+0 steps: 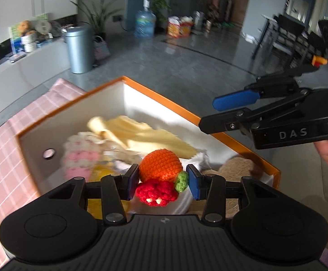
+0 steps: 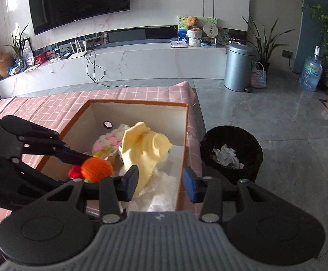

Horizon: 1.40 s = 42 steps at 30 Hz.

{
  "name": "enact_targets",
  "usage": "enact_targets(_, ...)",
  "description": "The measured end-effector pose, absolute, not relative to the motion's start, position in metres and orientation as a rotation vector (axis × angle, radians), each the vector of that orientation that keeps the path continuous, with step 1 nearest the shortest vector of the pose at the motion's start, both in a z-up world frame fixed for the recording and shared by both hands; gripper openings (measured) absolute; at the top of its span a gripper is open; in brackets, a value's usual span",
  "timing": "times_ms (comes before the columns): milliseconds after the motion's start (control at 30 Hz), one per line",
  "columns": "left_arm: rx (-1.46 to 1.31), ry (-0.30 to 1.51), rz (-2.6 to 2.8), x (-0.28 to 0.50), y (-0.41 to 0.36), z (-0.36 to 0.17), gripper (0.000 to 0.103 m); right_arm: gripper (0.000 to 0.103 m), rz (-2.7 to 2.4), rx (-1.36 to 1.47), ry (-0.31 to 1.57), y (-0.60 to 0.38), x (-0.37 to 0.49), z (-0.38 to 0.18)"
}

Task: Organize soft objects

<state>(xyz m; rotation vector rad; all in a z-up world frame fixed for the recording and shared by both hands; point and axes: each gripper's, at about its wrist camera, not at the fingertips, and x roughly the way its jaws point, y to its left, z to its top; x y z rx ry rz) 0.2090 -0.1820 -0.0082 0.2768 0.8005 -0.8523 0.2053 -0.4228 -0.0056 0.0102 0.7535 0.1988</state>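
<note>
My left gripper (image 1: 162, 181) is shut on a crocheted toy (image 1: 159, 168) with an orange ball, a red part and a green bit, held over the orange-rimmed white box (image 1: 161, 94). The toy also shows in the right wrist view (image 2: 97, 168), with the left gripper (image 2: 86, 158) on it. The box (image 2: 139, 103) holds a yellow cloth (image 2: 145, 144), a pink and white knitted piece (image 2: 109, 141) and white fabric (image 2: 164, 194). My right gripper (image 2: 160, 184) is open and empty above the box's right side; in the left wrist view it (image 1: 209, 115) hovers at the right.
The box sits on a table with a pink checked cloth (image 2: 51, 108). A black bin with crumpled paper (image 2: 231, 153) stands on the floor right of the table. A grey metal bin (image 2: 238, 67) and a water bottle (image 2: 310, 72) stand farther back.
</note>
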Motion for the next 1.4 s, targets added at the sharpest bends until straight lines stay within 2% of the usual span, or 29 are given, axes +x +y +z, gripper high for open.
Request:
enact_targets(400,0.612,0.851,-0.915,0.203,-0.243,-0.039,0.051,0.043,0.212,0.066,0.751,-0.434,0.206,-0.020)
enact_targets(600,0.691,0.927,-0.964,0.204,-0.255,-0.063,0.052,0.043,0.201,0.076,0.749,-0.439,0.202,-0.020)
enact_targets(700,0.627,0.968,-0.946,0.211,-0.248,-0.071,0.061,0.044,0.198,0.073,0.751,-0.441,0.200,-0.020)
enact_targets(867,0.612,0.919,-0.939,0.203,-0.239,-0.066,0.085,0.045,0.196,0.070,0.753,-0.440,0.196,-0.019)
enact_targets(1000,0.601,0.889,-0.931,0.195,-0.233,-0.054,0.085,0.059,0.183,0.065,0.737,-0.438,0.189,-0.011)
enact_targets(1167,0.568,0.842,-0.929,0.182,-0.222,-0.025,0.086,0.065,0.180,0.047,0.708,-0.432,0.179,0.006)
enact_targets(1233,0.542,0.805,-0.904,0.176,-0.214,-0.012,0.086,0.072,0.184,0.040,0.681,-0.427,0.174,0.016)
enact_targets(1400,0.503,0.630,-0.781,0.158,-0.183,0.014,0.085,0.078,0.206,0.010,0.589,-0.407,0.155,0.042)
